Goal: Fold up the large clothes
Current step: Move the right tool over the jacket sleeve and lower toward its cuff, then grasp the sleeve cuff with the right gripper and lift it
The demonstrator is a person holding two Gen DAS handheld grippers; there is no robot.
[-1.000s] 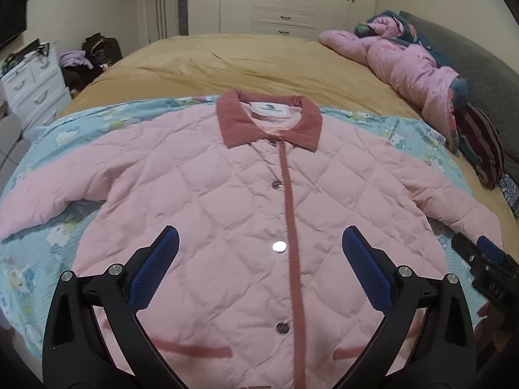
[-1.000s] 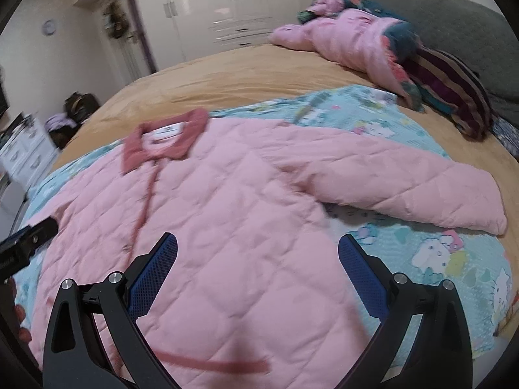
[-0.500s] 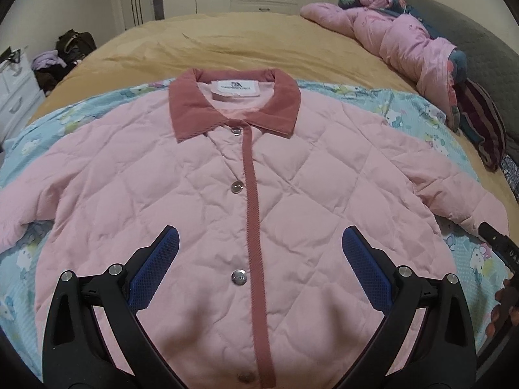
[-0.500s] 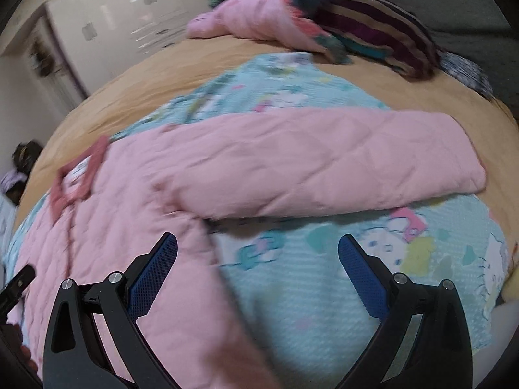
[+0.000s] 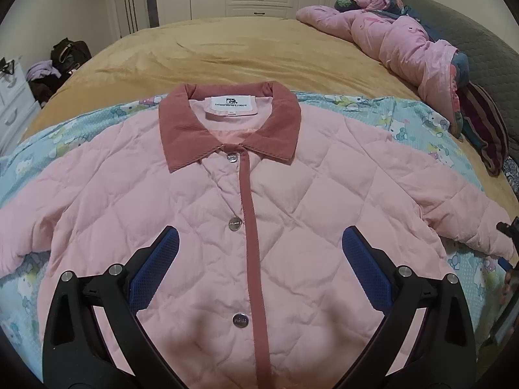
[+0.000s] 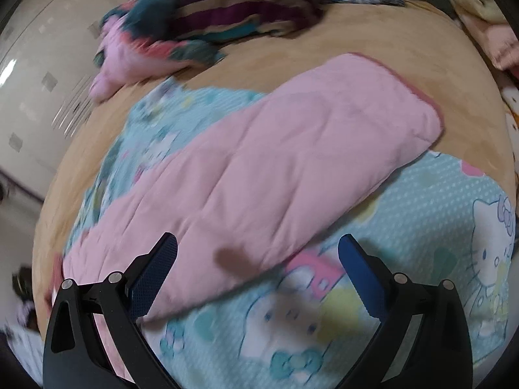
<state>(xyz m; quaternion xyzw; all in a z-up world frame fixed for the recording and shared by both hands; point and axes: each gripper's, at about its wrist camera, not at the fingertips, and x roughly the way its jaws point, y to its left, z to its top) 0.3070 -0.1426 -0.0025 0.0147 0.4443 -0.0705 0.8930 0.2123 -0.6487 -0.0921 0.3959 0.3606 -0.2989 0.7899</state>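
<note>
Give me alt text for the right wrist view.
The open right gripper hovers over a pink quilted jacket sleeve lying flat across a blue cartoon blanket on a tan bed. Crumpled clothes lie blurred beyond.

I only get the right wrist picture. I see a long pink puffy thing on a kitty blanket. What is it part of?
Observer: It's a sleeve of a pink jacket spread flat on the bed.
Child: Is the jacket open?
Observer: No, its snaps are closed up to the collar.
Child: Is the other gripper grabbing it?
Observer: No. The left hand-held gripper is open above the jacket's front, holding nothing.
</note>
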